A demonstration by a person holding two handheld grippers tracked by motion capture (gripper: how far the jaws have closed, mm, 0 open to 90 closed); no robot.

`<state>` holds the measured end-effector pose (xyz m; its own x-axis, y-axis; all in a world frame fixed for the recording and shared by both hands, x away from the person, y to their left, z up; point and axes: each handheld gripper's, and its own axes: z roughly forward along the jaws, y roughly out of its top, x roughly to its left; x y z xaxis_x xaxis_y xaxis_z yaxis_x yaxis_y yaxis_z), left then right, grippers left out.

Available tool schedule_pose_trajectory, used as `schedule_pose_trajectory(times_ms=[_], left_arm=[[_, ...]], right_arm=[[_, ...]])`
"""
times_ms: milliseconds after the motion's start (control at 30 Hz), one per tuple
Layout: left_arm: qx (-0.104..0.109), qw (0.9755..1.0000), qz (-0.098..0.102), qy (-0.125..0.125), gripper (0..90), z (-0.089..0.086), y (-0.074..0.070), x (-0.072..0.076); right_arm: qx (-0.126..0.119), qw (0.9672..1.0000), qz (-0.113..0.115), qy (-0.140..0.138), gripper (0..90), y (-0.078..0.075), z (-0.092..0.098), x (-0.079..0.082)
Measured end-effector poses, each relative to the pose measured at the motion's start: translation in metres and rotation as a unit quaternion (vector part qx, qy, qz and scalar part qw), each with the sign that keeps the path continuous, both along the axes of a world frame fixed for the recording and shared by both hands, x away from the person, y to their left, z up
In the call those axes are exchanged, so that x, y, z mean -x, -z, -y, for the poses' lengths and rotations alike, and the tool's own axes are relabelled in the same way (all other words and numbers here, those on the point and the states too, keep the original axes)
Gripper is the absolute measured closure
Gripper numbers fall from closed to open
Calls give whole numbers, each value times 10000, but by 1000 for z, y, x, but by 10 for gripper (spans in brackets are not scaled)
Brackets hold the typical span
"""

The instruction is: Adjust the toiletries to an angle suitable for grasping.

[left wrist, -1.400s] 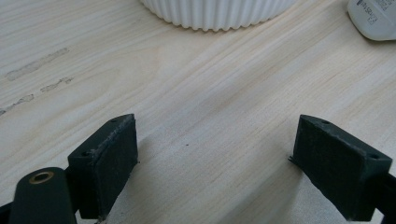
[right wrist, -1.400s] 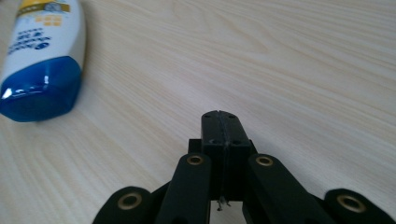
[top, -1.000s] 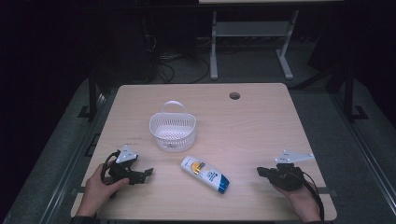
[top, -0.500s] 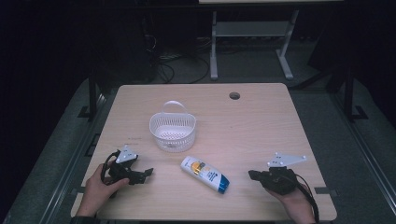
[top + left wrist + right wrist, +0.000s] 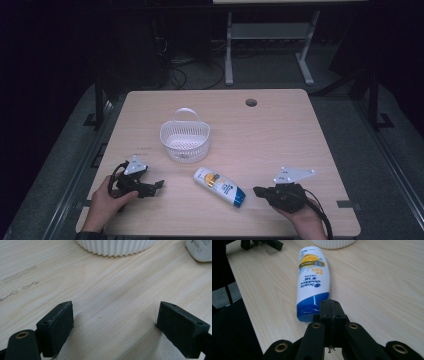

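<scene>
Right gripper (image 5: 259, 190) being brought leftward since a second ago, jaws clenched on nothing, tip now near blue cap of shampoo bottle (image 5: 219, 185); approach judged underway. Left gripper (image 5: 157, 185) being kept parked, jaws spread. Bottle lying flat on table (image 5: 280, 130), just before basket (image 5: 184, 140). Counted: one bottle, one basket, two grippers.
</scene>
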<state>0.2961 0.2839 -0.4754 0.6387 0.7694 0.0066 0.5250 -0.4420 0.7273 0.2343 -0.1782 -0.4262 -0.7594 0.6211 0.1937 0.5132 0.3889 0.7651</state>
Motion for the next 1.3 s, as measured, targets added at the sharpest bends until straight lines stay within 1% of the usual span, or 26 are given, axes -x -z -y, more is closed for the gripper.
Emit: schedule_pose_trajectory(times_ms=[67,100,300,333,500,633,667,767,867,967,1133,1300], left_arm=[[-1,10000,0,0,131,0,0,0],[0,10000,0,0,131,0,0,0],[-4,10000,-2,4,131,0,0,0],[-6,10000,-3,6,131,0,0,0],[-2,10000,0,0,131,0,0,0],[-4,10000,0,1,131,0,0,0],[-3,10000,0,1,131,0,0,0],[-3,10000,-1,0,131,0,0,0],[-3,10000,0,0,131,0,0,0],[-3,10000,-1,0,131,0,0,0],[-4,10000,0,1,131,0,0,0],[-3,10000,0,1,131,0,0,0]], right_arm=[[0,10000,5,-26,895,0,-2,1],[-12,10000,8,-76,894,0,-6,2],[-47,9997,6,-231,895,0,-15,3],[-49,9996,4,-290,895,1,-18,4],[-53,9991,-3,-417,895,2,-27,6],[-75,9987,-30,-498,895,3,-32,7],[-94,9984,-62,-555,895,4,-35,7],[-106,9980,-103,-617,894,5,-40,8],[-90,9977,-124,-661,895,6,-44,8],[-49,9968,-147,-786,895,9,-52,10],[-8,9956,-204,-920,895,13,-61,12],[53,9948,-254,-990,895,16,-66,12]])
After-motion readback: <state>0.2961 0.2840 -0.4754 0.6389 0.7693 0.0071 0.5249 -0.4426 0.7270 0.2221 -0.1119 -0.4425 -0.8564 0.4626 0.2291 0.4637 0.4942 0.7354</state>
